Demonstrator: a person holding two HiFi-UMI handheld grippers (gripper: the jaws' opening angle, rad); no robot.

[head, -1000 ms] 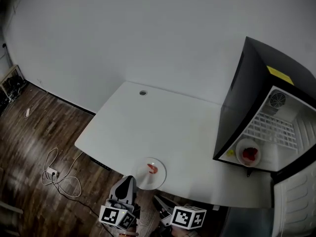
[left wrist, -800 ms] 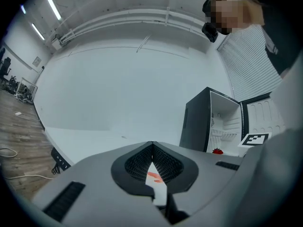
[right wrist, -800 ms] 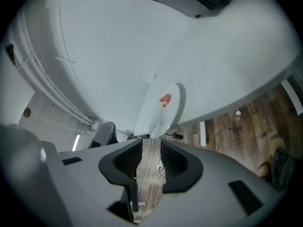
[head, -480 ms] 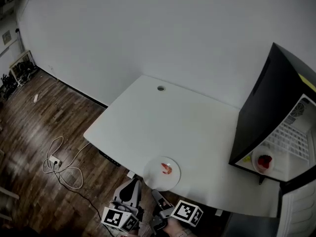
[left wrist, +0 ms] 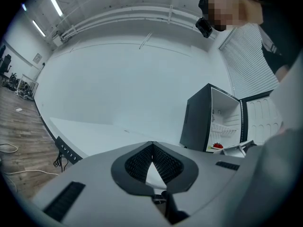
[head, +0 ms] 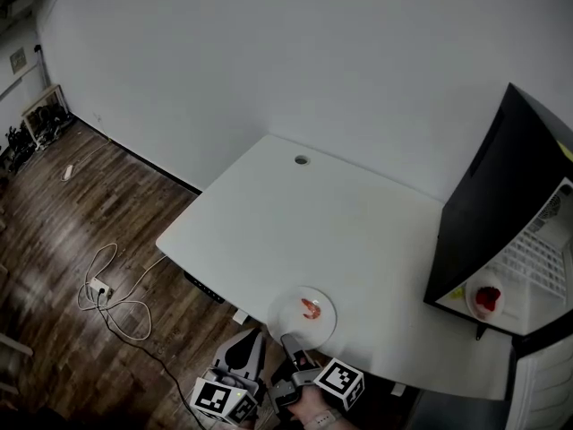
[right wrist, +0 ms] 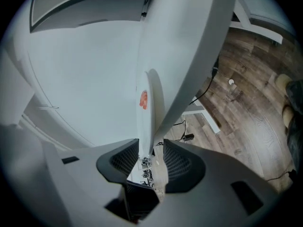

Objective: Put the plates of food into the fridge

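closing the right tongs [right wrist: 151, 145] is the risky step. they stand spread, one jaw on each side of the near rim of the plate [head: 303, 322], and the tabletop [head: 313, 231] edge appears to lie in the same gap. if you close there, you likely clamp the tabletop along with the rim. a shallow bite on the rim alone could let the plate tilt and the shrimp [head: 311, 308] slide off.

the left tongs [left wrist: 152, 144] are pressed together on nothing, just beside the right ones and off the near edge.

the plate sits at the very near edge, with wood floor [head: 81, 231] below. the tabletop toward the fridge [head: 501, 195] is bare. the fridge's black side wall faces the plate, so carry round to the open front. a second plate [head: 486, 301] of red food lies near the front lip, so keep clear of it.
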